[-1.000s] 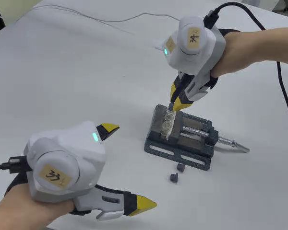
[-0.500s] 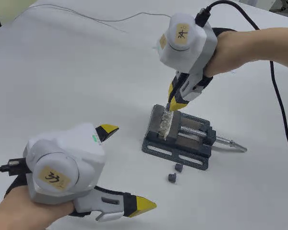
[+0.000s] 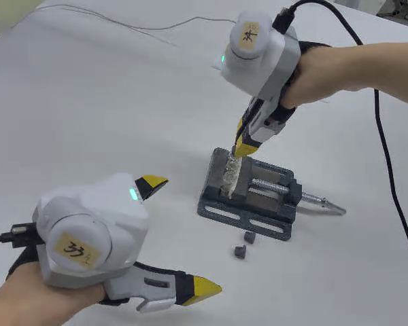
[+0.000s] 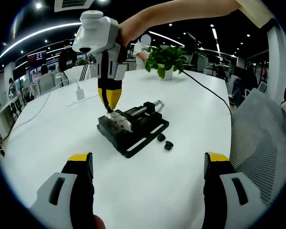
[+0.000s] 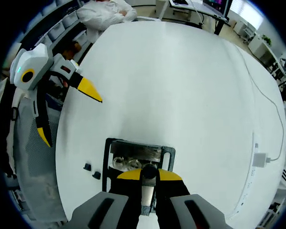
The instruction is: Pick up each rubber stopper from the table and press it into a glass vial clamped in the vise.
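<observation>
Now: right claw [image 5: 149,175] pinches a rubber stopper [image 5: 149,170] just over the glass vials [image 3: 230,178] in the vise [image 3: 258,204] — an off-centre push could crack glass or flick it out. Spare stoppers [image 3: 240,252] on surface [image 3: 122,102] beside vise; left claw [image 4: 148,160] spread, well away.

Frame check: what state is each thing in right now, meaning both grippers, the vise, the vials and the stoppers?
Left gripper: jaws open, holding nothing.
Right gripper: jaws shut on the held stopper, tips down over the vials.
Held stopper: pinched between the jaws, not yet seated.
Vise: closed on the glass vials.
Glass vials: clamped, mouths up; two look unstoppered.
Loose stoppers: two, lying on the table beside the vise.
</observation>
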{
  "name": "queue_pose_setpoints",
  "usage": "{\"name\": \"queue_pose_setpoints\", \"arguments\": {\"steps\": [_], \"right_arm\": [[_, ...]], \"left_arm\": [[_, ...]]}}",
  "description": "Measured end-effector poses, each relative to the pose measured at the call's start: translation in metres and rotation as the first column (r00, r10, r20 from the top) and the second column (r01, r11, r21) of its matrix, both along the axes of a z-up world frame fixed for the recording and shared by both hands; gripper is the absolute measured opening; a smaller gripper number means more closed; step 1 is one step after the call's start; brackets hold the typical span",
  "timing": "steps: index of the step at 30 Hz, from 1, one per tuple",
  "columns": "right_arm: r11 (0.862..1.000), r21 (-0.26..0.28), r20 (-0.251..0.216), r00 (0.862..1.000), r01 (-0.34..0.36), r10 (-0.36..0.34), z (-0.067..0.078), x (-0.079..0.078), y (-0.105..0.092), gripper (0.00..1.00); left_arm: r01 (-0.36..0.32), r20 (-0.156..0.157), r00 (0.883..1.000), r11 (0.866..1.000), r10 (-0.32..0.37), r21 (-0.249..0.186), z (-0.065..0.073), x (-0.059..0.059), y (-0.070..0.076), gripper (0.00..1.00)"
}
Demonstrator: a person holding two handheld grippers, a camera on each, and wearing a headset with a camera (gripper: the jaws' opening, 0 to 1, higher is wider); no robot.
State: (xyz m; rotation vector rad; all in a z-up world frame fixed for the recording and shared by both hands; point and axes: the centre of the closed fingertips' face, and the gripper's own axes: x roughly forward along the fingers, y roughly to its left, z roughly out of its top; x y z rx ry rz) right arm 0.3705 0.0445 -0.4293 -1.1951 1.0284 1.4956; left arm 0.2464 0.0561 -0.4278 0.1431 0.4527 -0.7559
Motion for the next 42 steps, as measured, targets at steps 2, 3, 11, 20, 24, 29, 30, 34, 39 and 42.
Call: {"name": "queue_pose_setpoints", "arguments": {"steps": [2,3,11,20,24,29,30,34,39,42], "right_arm": [[1.000,0.000,0.000,1.000,-0.007,0.007,-0.001,0.004,0.000,0.05],[1.000,0.001,0.007,0.999,-0.031,0.031,-0.001,0.003,0.000,0.05],[0.995,0.003,0.021,0.995,-0.095,0.095,0.000,0.002,0.000,0.07],[0.990,-0.014,0.034,0.989,-0.143,0.143,-0.007,0.003,-0.005,0.19],[0.990,0.005,0.039,0.989,-0.141,0.141,0.002,0.005,-0.008,0.17],[0.991,0.042,0.025,0.991,-0.130,0.129,0.011,0.011,-0.008,0.13],[0.991,0.047,0.024,0.992,-0.128,0.127,0.012,0.012,-0.008,0.12],[0.990,0.065,0.007,0.992,-0.127,0.126,0.014,0.005,-0.003,0.05],[0.989,0.065,0.004,0.991,-0.131,0.131,0.009,0.006,-0.003,0.02],[0.990,0.067,-0.005,0.992,-0.124,0.125,0.007,0.006,-0.001,0.03]], "left_arm": [[0.001,-0.001,1.000,1.000,-0.001,0.002,0.000,0.000,0.000,0.96],[0.001,-0.001,1.000,1.000,-0.001,0.003,0.000,0.000,0.001,0.96],[-0.004,-0.002,1.000,1.000,0.004,0.006,0.000,-0.001,0.004,0.96],[-0.005,-0.007,1.000,1.000,0.005,0.005,-0.001,-0.003,0.003,0.96],[-0.007,-0.009,1.000,1.000,0.007,0.007,-0.002,-0.003,0.005,0.96],[-0.013,-0.007,1.000,1.000,0.014,0.008,-0.001,0.000,0.008,0.95],[-0.015,-0.006,1.000,1.000,0.015,0.008,-0.001,0.000,0.009,0.95],[-0.021,-0.008,1.000,1.000,0.021,0.007,-0.001,0.000,0.012,0.95],[-0.025,-0.011,1.000,1.000,0.025,0.007,-0.002,-0.002,0.013,0.95],[-0.026,-0.014,1.000,1.000,0.026,0.006,-0.003,-0.002,0.013,0.95]]}}
